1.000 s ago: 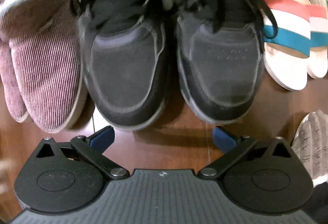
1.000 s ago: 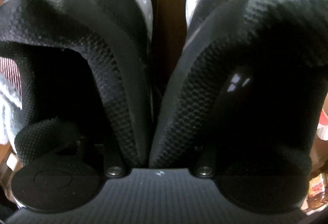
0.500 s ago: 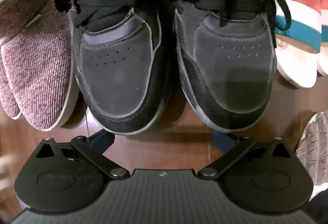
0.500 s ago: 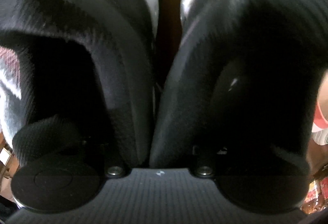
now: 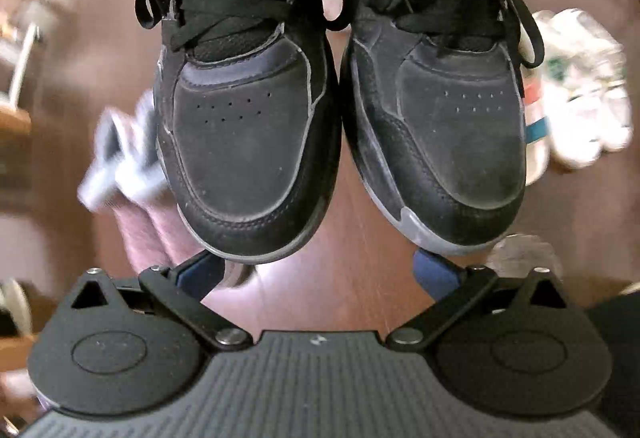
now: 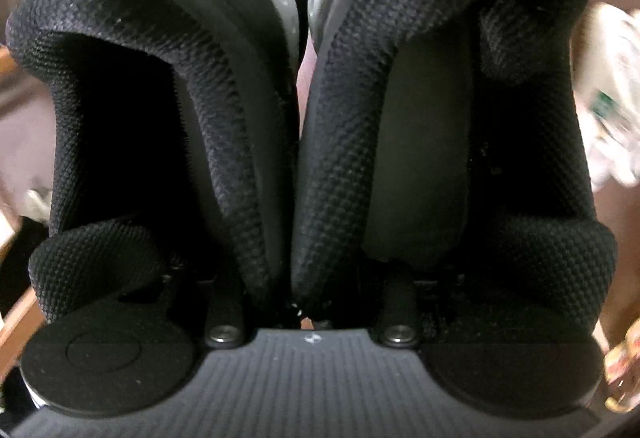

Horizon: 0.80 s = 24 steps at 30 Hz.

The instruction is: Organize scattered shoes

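A pair of black suede sneakers hangs in the air above the wooden floor (image 5: pixel 344 290). The left shoe (image 5: pixel 244 141) and right shoe (image 5: pixel 444 141) point their toes toward my left gripper (image 5: pixel 316 272). That gripper is open; its blue pads (image 5: pixel 434 272) stand wide apart just under the toes, pressing nothing. In the right wrist view the padded mesh collars (image 6: pixel 256 141) of both shoes fill the frame. My right gripper (image 6: pixel 298 238) is shut on the two inner collar walls, pinching them together. Its fingers are hidden inside the shoe openings.
On the floor far below lie blurred pink slippers (image 5: pixel 148 230), a white slide with red and teal stripes (image 5: pixel 534 125), white sneakers (image 5: pixel 584 105) and a grey shoe (image 5: pixel 520 254). The white sneakers (image 6: pixel 612 109) also show at the right wrist view's right edge.
The black sneakers have come up off the floor with both grippers. The floor and the other shoes have dropped away and look smaller. The collars are squeezed closer together.
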### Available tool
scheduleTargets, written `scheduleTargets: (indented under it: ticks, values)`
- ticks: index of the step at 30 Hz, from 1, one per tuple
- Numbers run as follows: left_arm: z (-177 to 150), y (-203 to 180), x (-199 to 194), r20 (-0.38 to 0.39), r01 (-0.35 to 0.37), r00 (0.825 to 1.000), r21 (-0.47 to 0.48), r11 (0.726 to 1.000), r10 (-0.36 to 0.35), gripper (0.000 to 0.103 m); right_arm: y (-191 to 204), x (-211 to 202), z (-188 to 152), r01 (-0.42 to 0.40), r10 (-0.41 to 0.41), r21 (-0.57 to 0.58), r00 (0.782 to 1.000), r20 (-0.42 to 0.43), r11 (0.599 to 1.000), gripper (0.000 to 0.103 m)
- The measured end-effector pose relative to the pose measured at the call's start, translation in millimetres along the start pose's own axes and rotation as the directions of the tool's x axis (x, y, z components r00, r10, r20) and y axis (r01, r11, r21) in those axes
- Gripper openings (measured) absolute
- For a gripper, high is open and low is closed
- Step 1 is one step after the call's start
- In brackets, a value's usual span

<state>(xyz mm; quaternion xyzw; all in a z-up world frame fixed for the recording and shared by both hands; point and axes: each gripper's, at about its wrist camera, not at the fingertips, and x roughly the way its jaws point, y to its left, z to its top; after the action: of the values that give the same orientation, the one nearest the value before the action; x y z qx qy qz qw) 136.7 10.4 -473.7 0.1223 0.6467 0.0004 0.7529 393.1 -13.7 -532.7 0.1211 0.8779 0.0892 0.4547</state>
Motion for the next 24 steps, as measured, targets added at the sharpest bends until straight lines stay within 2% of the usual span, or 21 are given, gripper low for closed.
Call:
scheduleTargets:
  ticks: [1, 3, 4, 6, 7, 8, 10, 13, 15, 16, 18, 20, 22, 24]
  values:
    - [8.5, -4.5, -11.4, 0.011, -0.003, 1.000, 0.016, 1.000, 0.003, 0.102, -5.1, -30.0, -13.5, -0.021, 0.020, 0.014, 1.000, 0.015, 1.000, 0.030]
    - [37.6, -10.3, -80.1, 0.059, -0.020, 0.998, 0.081, 0.997, 0.015, 0.102, -16.8, -93.4, -40.8, -0.065, 0.063, 0.041, 0.997, 0.052, 0.997, 0.030]
    - [46.8, -12.1, -94.5, 0.072, -0.024, 0.997, 0.096, 0.995, 0.017, 0.102, -23.8, -126.5, -54.1, -0.087, 0.083, 0.053, 0.994, 0.075, 0.995, 0.030]
    - [82.4, -20.8, -159.2, 0.134, -0.038, 0.991, 0.154, 0.987, 0.017, 0.102, -37.7, -192.8, -80.8, -0.132, 0.122, 0.075, 0.985, 0.122, 0.988, 0.030]
    - [91.9, -23.1, -173.3, 0.153, -0.040, 0.988, 0.165, 0.985, 0.014, 0.102, -44.8, -226.5, -93.5, -0.150, 0.137, 0.084, 0.979, 0.150, 0.985, 0.030]
    - [115.8, -30.1, -209.9, 0.206, -0.043, 0.979, 0.193, 0.980, 0.003, 0.102, -52.1, -260.9, -105.4, -0.163, 0.145, 0.090, 0.972, 0.184, 0.982, 0.030]
    - [149.3, -40.6, -254.8, 0.278, -0.043, 0.960, 0.227, 0.973, -0.022, 0.102, -67.0, -329.8, -128.4, -0.189, 0.158, 0.103, 0.954, 0.254, 0.977, 0.030]
    - [200.9, -58.5, -323.5, 0.393, -0.043, 0.917, 0.280, 0.959, -0.074, 0.102, -85.9, -414.3, -154.8, -0.209, 0.154, 0.123, 0.924, 0.350, 0.970, 0.030]
    - [233.5, -70.6, -366.2, 0.465, -0.045, 0.878, 0.312, 0.949, -0.111, 0.102, -103.8, -493.4, -183.9, -0.224, 0.141, 0.142, 0.886, 0.441, 0.964, 0.030]
    - [244.0, -73.9, -377.5, 0.484, -0.046, 0.867, 0.321, 0.946, -0.122, 0.102, -113.1, -532.9, -200.4, -0.233, 0.132, 0.151, 0.862, 0.490, 0.961, 0.030]
    - [282.5, -90.0, -426.4, 0.546, -0.047, 0.821, 0.358, 0.933, -0.168, 0.102, -125.8, -583.9, -221.7, -0.243, 0.117, 0.163, 0.829, 0.547, 0.956, 0.030]
    - [310.3, -104.9, -464.6, 0.574, -0.040, 0.791, 0.391, 0.919, -0.210, 0.102, -141.2, -639.0, -246.6, -0.256, 0.097, 0.181, 0.790, 0.605, 0.950, 0.030]
    - [338.8, -120.1, -500.8, 0.594, -0.028, 0.764, 0.423, 0.906, -0.254, 0.102, -161.7, -703.5, -278.3, -0.274, 0.066, 0.213, 0.743, 0.666, 0.938, 0.030]
    - [361.7, -134.0, -527.2, 0.612, -0.018, 0.738, 0.442, 0.897, -0.286, 0.102, -171.9, -732.5, -290.5, -0.276, 0.046, 0.227, 0.724, 0.688, 0.934, 0.030]
